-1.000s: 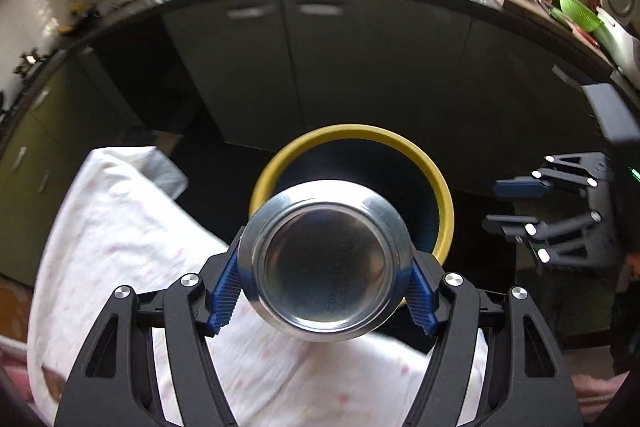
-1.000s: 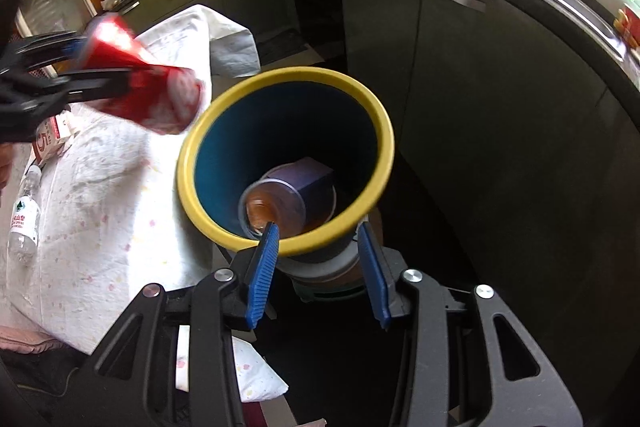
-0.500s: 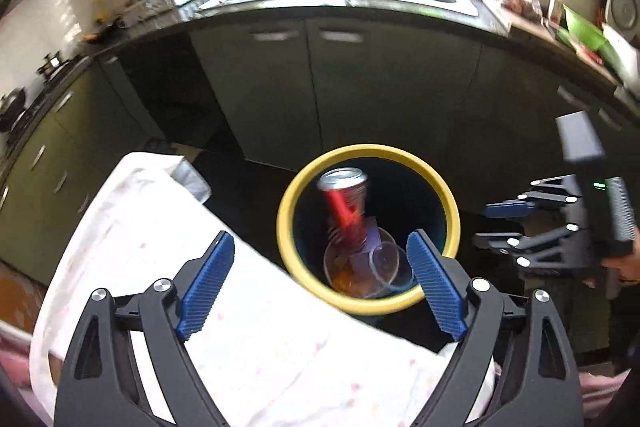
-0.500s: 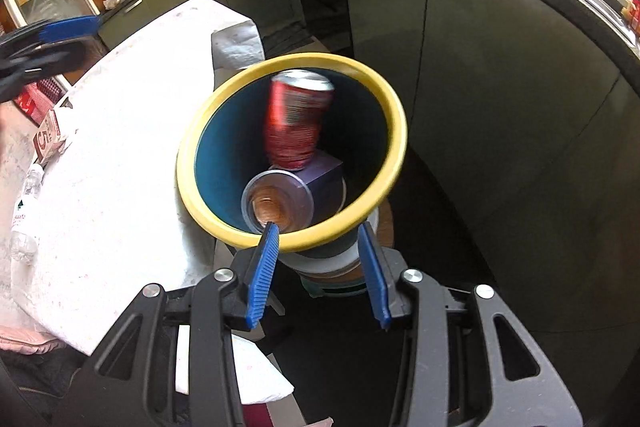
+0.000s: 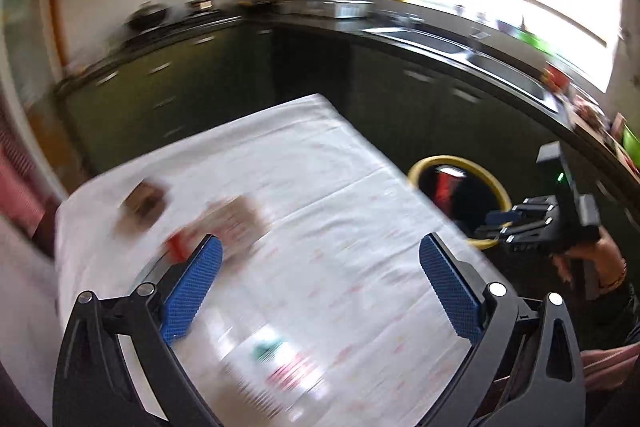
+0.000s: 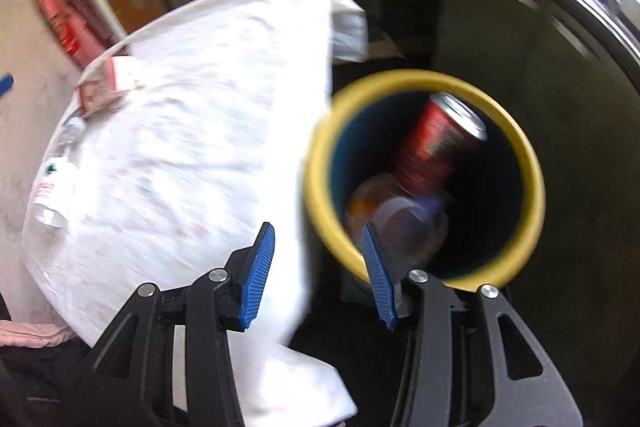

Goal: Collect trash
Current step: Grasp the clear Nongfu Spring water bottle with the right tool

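Kitchen: red aluminium can [image 6: 438, 143] inside yellow-rimmed bin [image 6: 532, 183]; beside it, clear plastic bottle [image 5: 272, 367], cartons remain on white tablecloth [image 5: 320, 187]; both grippers [image 5: 316, 287] [image 6: 320, 267] released, empty

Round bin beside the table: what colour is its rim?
Yellow rim around a dark blue inside; clearest in the right wrist view.

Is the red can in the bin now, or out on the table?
In. The red can lies tilted inside the yellow-rimmed bin, resting on the clear cups below. The left claw is open and empty.
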A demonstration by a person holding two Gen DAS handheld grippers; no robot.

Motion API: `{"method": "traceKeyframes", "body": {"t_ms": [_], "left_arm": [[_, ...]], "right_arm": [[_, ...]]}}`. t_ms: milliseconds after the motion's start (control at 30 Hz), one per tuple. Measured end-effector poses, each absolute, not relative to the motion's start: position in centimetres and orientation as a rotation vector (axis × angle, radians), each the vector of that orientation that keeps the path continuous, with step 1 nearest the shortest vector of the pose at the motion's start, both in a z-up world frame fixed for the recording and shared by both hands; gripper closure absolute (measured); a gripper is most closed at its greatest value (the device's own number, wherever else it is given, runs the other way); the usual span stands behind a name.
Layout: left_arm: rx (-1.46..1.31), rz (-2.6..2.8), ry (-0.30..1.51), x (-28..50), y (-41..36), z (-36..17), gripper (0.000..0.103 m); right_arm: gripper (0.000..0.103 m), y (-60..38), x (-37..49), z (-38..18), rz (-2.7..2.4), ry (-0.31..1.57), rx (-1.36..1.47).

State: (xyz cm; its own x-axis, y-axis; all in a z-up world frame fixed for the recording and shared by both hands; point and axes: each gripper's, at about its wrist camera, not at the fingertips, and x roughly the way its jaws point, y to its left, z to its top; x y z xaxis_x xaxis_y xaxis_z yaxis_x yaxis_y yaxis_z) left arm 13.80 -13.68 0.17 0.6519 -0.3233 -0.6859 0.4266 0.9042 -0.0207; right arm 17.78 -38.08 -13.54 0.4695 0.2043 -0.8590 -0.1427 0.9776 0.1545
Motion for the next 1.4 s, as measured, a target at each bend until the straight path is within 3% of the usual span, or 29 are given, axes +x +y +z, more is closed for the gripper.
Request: {"method": "traceKeyframes", "body": {"t_ms": [233, 467, 533, 633, 800, 1067, 1400], "left_arm": [[0.102, -0.282, 0.797, 10.2, -5.0, -3.5, 0.006], [0.069, -0.195, 0.770, 8.2, 1.2, -4.6, 0.005], [0.069, -0.177, 0.763, 8.1, 2.3, -4.6, 0.006], [0.078, -0.138, 0.747, 7.9, 3.7, -4.5, 0.006], [0.069, -0.109, 0.730, 7.0, 5.3, -4.4, 0.005], [0.044, -0.106, 0.743, 6.4, 6.9, -5.7, 0.005], [0.031, -0.139, 0.753, 5.8, 7.4, -6.8, 0.005]], "right_arm": [[0.059, -27.9, 21.1, -11.2, 0.405, 1.062, -0.016], [0.059, -19.2, 18.1, -9.4, 0.549, 1.014, -0.109], [0.056, -17.6, 17.4, -9.2, 0.592, 1.022, -0.096], [0.040, -15.5, 17.6, -8.6, 0.632, 1.030, -0.072], [0.031, -12.6, 20.5, -8.7, 0.691, 1.214, -0.024], [0.027, -8.0, 23.6, -11.3, 0.635, 1.516, -0.057], [0.027, -5.2, 24.3, -14.3, 0.555, 1.582, -0.164]]}}
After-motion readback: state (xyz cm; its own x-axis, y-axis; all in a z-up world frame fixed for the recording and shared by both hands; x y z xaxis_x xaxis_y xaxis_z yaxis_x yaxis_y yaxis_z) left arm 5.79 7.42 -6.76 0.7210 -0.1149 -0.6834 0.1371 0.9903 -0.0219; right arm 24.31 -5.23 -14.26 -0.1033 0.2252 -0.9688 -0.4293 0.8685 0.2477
